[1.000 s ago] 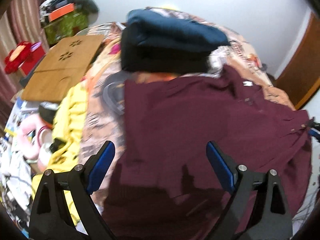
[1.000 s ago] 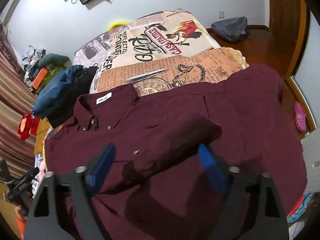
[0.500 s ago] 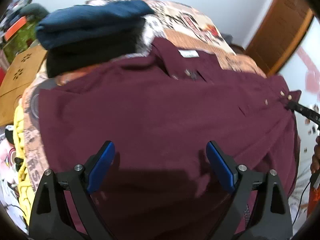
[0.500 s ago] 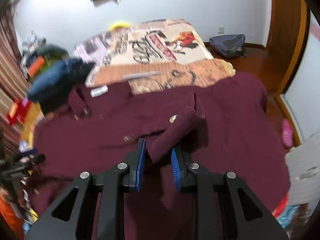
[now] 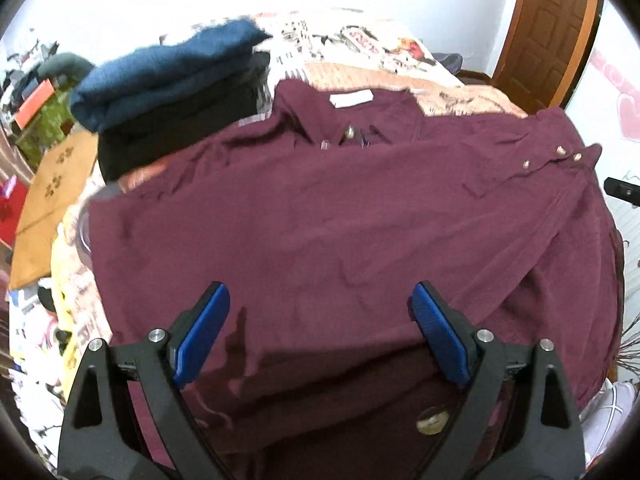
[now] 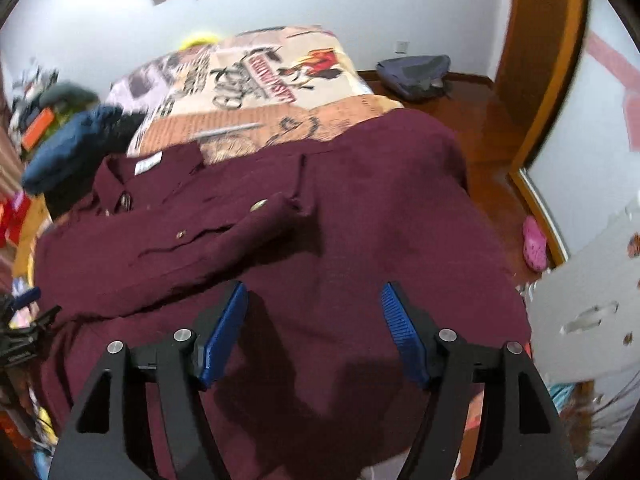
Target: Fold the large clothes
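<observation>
Tools both gape wide, empty: left tool (image 5: pixel 320 324), right tool (image 6: pixel 314 320). Maroon shirt (image 5: pixel 320 216) lies spread on the bed (image 6: pixel 260 80), one sleeve (image 6: pixel 208 240) laid across its front. We'd pinch the far side seam low, fold inward evenly.

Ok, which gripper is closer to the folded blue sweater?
Left. The left gripper sits over the maroon shirt, blue sweater just ahead-left; the right gripper is over the shirt's opposite side, the sweater farther off to its left.
</observation>
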